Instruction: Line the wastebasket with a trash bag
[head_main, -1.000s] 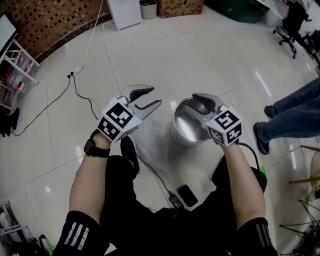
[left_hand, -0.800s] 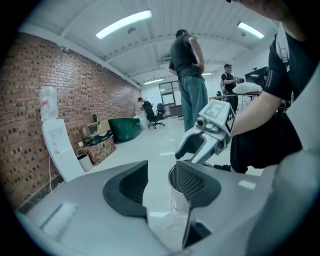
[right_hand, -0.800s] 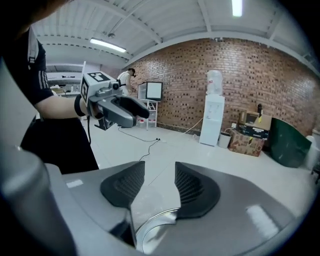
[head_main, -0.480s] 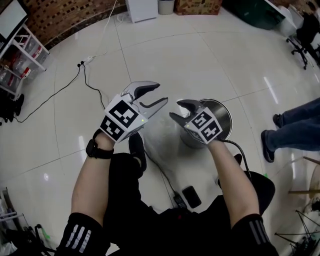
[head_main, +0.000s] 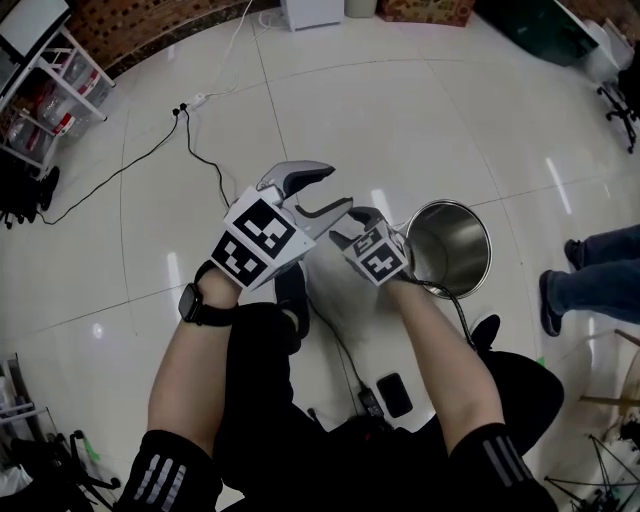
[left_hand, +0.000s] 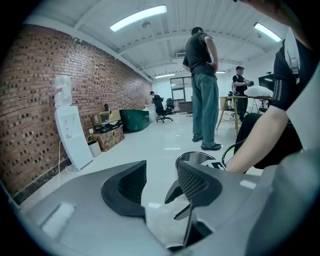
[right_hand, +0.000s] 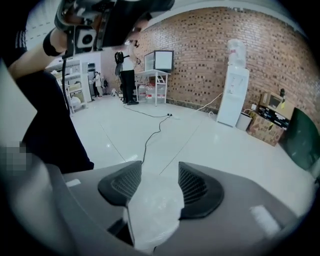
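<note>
The steel wastebasket (head_main: 452, 246) stands upright on the white floor, to the right of both grippers, and also shows as the wastebasket (left_hand: 195, 159) in the left gripper view. A whitish translucent trash bag (head_main: 326, 291) lies crumpled on the floor beside my shoe. My left gripper (head_main: 338, 190) hovers above it; its jaws have just been opening, with only the bag (left_hand: 161, 221) low in the gap. My right gripper (head_main: 347, 226) sits just under it, jaws also just opening. The bag (right_hand: 150, 207) fills the gap between the right gripper's (right_hand: 160, 180) pads, with no grip seen.
A black cable and a dark phone-like object (head_main: 394, 393) lie on the floor near my legs. A power strip with a cord (head_main: 194, 101) is at the back left, by a shelf (head_main: 40, 105). A person's legs (head_main: 598, 280) stand at the right.
My right gripper dropped from over the wastebasket down and left to beside the left gripper. The left gripper shifted slightly. Both pairs of jaws stand wider.
</note>
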